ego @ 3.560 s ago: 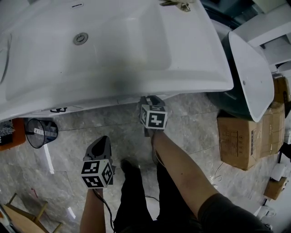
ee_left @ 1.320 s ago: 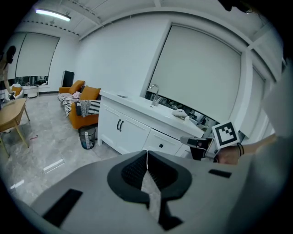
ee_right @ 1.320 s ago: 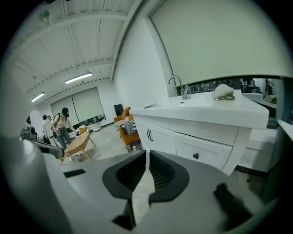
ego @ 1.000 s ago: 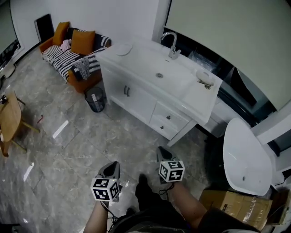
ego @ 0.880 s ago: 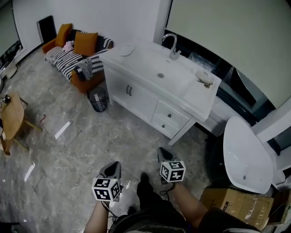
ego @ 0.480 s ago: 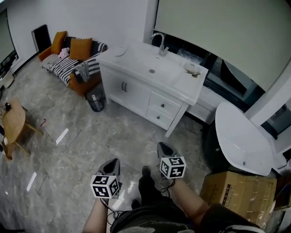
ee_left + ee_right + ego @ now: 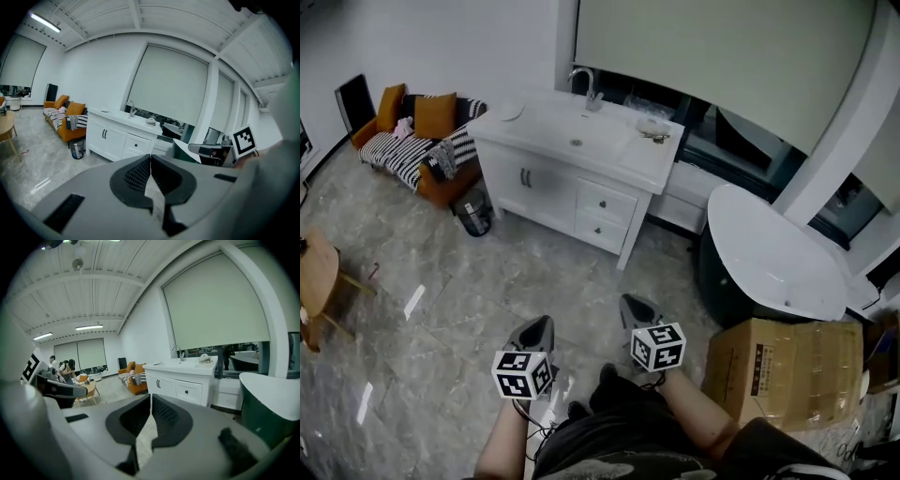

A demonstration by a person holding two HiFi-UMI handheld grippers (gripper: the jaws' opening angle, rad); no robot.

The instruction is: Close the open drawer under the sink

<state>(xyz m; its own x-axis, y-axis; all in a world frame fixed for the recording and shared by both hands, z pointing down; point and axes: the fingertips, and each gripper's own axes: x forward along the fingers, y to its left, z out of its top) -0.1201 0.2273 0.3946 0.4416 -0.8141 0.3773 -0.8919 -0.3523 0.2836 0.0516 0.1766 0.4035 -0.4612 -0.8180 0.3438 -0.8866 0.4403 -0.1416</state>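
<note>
The white sink cabinet [image 7: 546, 184] stands far off across the floor, its basin [image 7: 577, 142] and tap on top. Its two drawers, the upper [image 7: 607, 204] and the lower [image 7: 600, 231], sit flush with the front. Both grippers hang over the grey floor in front of the person's legs, well apart from the cabinet. The left gripper [image 7: 544, 322] is shut and empty. The right gripper [image 7: 627, 301] has just closed its last bit and holds nothing. The cabinet also shows beyond the jaws in the left gripper view [image 7: 112, 138] and the right gripper view [image 7: 180, 385].
A dark bathtub with a white rim [image 7: 769, 253] stands right of the cabinet, and a cardboard box [image 7: 787, 366] lies at the person's right. An orange sofa [image 7: 412, 150], a mesh bin [image 7: 472, 211] and a wooden table [image 7: 314, 281] are at the left.
Earlier the right gripper was under the sink's front edge. Since then the person has backed away, and the cabinet has shrunk and drifted left in the head view. Both grippers stay near the legs.
</note>
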